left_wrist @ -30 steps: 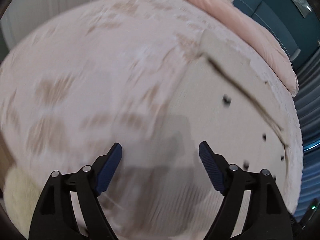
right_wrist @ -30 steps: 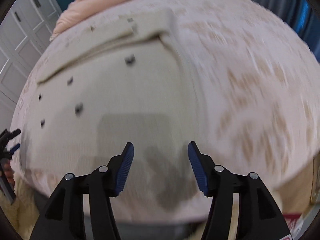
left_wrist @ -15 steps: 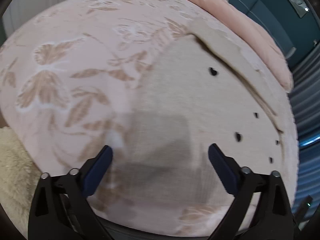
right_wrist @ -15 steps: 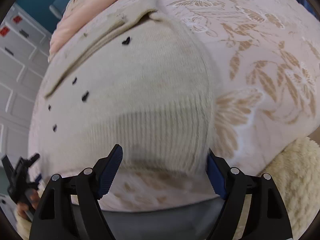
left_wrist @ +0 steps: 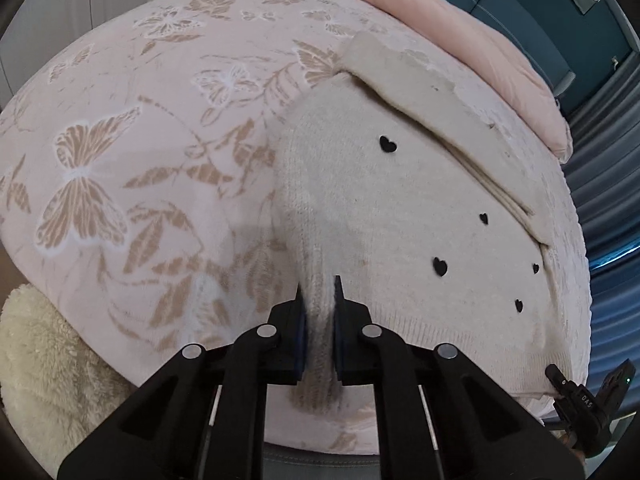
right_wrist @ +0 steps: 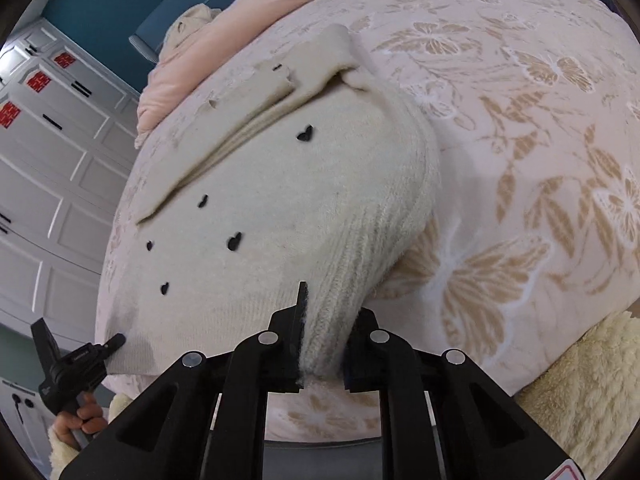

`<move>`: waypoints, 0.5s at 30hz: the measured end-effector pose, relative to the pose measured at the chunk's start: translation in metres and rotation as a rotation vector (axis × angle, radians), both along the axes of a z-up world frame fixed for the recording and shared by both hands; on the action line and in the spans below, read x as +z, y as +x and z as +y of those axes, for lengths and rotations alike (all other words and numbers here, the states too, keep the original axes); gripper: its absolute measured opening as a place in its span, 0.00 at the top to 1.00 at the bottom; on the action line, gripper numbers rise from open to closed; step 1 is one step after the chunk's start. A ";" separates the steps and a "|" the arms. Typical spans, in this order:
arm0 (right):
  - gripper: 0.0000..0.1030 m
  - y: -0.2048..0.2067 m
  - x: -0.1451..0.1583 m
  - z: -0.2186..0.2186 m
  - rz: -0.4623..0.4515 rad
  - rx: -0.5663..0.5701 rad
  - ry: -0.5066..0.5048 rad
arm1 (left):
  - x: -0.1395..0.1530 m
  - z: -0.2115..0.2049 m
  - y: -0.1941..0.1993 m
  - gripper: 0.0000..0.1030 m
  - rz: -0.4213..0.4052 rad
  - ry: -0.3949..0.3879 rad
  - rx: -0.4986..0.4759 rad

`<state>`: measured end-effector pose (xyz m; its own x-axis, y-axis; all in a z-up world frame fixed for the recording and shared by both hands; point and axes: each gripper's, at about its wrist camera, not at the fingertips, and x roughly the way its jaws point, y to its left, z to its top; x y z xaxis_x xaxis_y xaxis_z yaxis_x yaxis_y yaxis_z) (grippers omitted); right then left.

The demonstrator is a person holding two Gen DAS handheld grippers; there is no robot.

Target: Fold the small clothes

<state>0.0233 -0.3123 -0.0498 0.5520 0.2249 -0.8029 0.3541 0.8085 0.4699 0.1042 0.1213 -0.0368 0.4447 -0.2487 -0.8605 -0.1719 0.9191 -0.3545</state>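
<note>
A cream knitted sweater [left_wrist: 400,220] with small black hearts lies flat on the bed, one sleeve [left_wrist: 420,96] folded across its far side. In the left wrist view my left gripper [left_wrist: 318,284] is at the near left corner, its jaws closing tight on the ribbed hem, which bunches up between the pads. In the right wrist view the sweater [right_wrist: 280,208] fills the middle. My right gripper [right_wrist: 330,308] is at the near right corner, its jaws closing with the ribbed hem pinched between them. The right pad is hidden behind the knit.
A pink bedspread [left_wrist: 140,140] with tan butterflies covers the bed. A rolled pink quilt [left_wrist: 460,28] lies at the far edge. Fluffy cream fabric [right_wrist: 580,380] hangs by the near corners. White cupboard doors [right_wrist: 52,160] stand to the left. A hand [right_wrist: 80,420] holds the left gripper's handle.
Both grippers stood wide open over the hem before. Now each has shut on a corner of the hem, gathering the knit between the pads. The right gripper has rolled.
</note>
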 end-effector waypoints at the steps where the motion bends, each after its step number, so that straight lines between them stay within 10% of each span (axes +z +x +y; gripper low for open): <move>1: 0.88 -0.001 -0.003 -0.001 0.006 -0.007 0.007 | -0.001 0.000 0.000 0.90 0.007 0.006 0.007; 8: 0.84 -0.009 -0.018 -0.006 0.030 -0.036 0.049 | -0.014 0.003 -0.001 0.86 0.058 0.012 0.048; 10: 0.83 -0.008 -0.023 -0.007 0.039 -0.046 0.070 | -0.021 0.005 0.001 0.58 0.081 0.027 0.068; 15: 0.78 -0.003 -0.032 -0.006 0.072 -0.054 0.073 | -0.029 0.006 0.007 0.31 0.067 -0.029 0.106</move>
